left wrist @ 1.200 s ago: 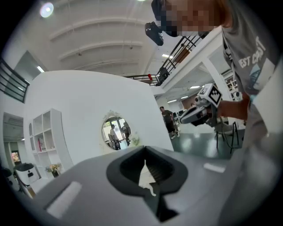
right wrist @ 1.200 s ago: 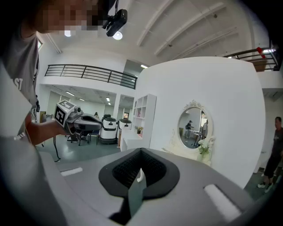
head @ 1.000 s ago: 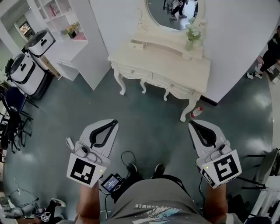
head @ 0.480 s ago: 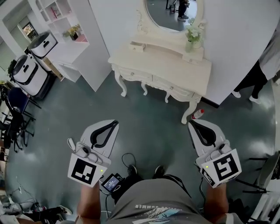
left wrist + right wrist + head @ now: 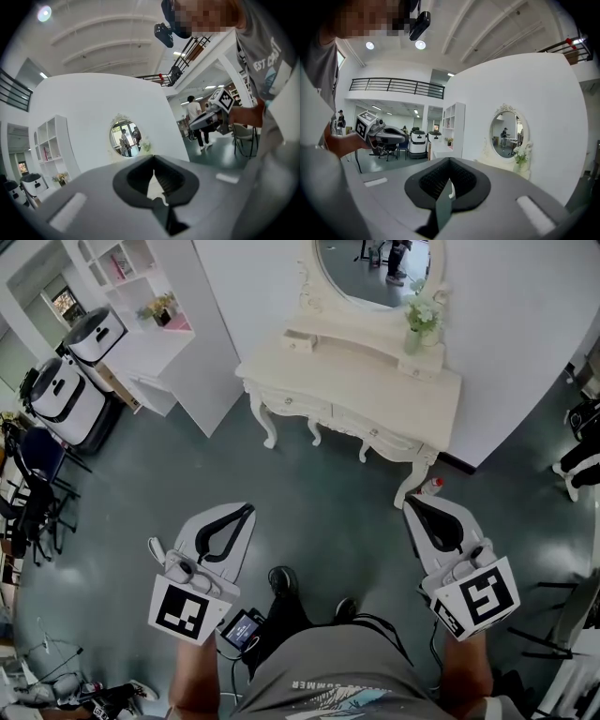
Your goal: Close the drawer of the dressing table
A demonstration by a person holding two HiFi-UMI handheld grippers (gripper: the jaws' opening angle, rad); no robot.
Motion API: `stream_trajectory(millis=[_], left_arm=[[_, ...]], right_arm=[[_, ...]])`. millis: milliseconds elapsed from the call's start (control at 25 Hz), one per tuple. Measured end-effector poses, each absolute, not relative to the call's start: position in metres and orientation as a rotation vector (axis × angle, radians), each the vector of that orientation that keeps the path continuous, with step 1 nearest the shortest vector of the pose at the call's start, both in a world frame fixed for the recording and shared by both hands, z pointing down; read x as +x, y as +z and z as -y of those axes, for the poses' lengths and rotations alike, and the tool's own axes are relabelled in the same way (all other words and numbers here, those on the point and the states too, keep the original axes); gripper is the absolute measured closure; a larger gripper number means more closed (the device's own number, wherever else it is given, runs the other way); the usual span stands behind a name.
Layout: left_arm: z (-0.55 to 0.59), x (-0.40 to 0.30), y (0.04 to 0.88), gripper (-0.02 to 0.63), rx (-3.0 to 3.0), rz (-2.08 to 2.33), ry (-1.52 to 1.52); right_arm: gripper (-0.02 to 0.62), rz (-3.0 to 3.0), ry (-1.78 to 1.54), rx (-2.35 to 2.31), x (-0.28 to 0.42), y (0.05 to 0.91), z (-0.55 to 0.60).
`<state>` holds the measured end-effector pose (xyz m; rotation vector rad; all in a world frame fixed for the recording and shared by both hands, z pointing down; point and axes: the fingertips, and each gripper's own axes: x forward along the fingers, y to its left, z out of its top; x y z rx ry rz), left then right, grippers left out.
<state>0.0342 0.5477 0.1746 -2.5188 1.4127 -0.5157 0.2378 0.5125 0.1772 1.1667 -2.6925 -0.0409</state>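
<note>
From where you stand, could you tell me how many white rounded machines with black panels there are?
2. One white rounded machine stands by the white shelving unit; the second machine stands beside it, lower-left in the head view. Others may be hidden.

left tool [image 5: 248,508]: jaws together, empty | right tool [image 5: 410,503]: jaws together, empty

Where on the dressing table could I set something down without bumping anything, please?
The broad front tabletop is bare, from its front edge to the raised back shelf. The shelf is the crowded part: a small drawer sticks out at its left end, and a flower vase stands at its right end.
</note>
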Motion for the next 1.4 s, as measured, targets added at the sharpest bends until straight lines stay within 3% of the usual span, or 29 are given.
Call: stream_trajectory(millis=[880, 1400], left_arm=[[-0.372, -0.115, 0.167, 0.601, -2.659, -1.122, -0.401], [-0.325, -0.156, 0.174, 0.601, -2.728, -1.003, -0.341]], right_arm=[[0.595, 2.521, -0.044, 1.444, 0.084, 0.16, -0.386], [0.595, 2.446, -0.06, 1.511, 0.033, 0.157, -0.349]])
